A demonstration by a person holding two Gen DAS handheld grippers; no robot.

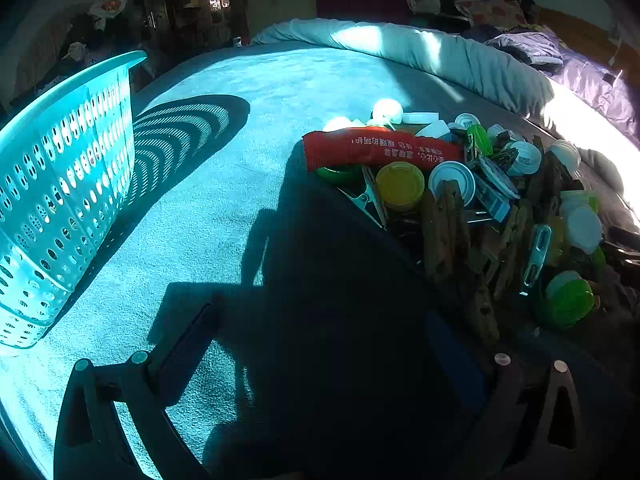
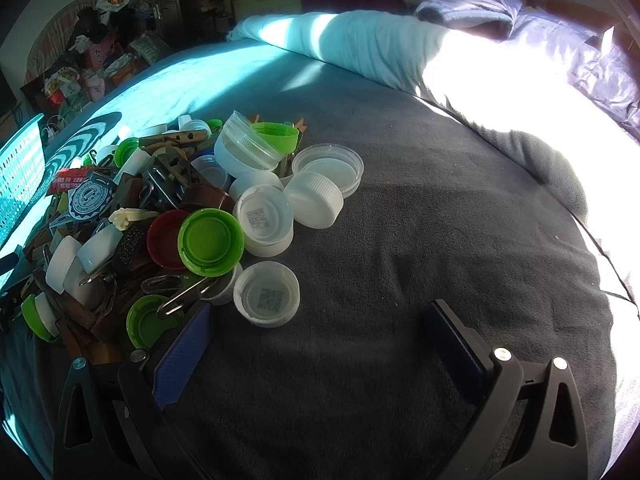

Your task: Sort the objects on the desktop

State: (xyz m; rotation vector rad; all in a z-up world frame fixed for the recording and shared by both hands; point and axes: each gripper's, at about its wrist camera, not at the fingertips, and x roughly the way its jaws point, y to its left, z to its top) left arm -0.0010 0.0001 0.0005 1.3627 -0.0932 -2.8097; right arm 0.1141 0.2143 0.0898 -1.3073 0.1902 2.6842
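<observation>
A heap of small objects lies on the grey blanket: white caps point(image 2: 267, 298), green caps point(image 2: 211, 242), a dark red cap point(image 2: 162, 238), wooden clothespins point(image 2: 176, 136), paper clips and a red wrapper point(image 1: 380, 150). In the left wrist view the heap holds a yellow cap point(image 1: 400, 185) and a green cap point(image 1: 568, 300). My left gripper point(image 1: 332, 344) is open and empty, low over the blanket, left of the heap. My right gripper point(image 2: 320, 340) is open and empty, its left finger point(image 2: 184, 356) beside the heap's near edge.
A turquoise perforated plastic basket point(image 1: 60, 200) stands at the left on the blanket, also at the left edge of the right wrist view point(image 2: 20, 168). A rolled pale quilt point(image 1: 420, 52) and purple bedding point(image 2: 560, 48) line the far side. Cluttered furniture stands behind.
</observation>
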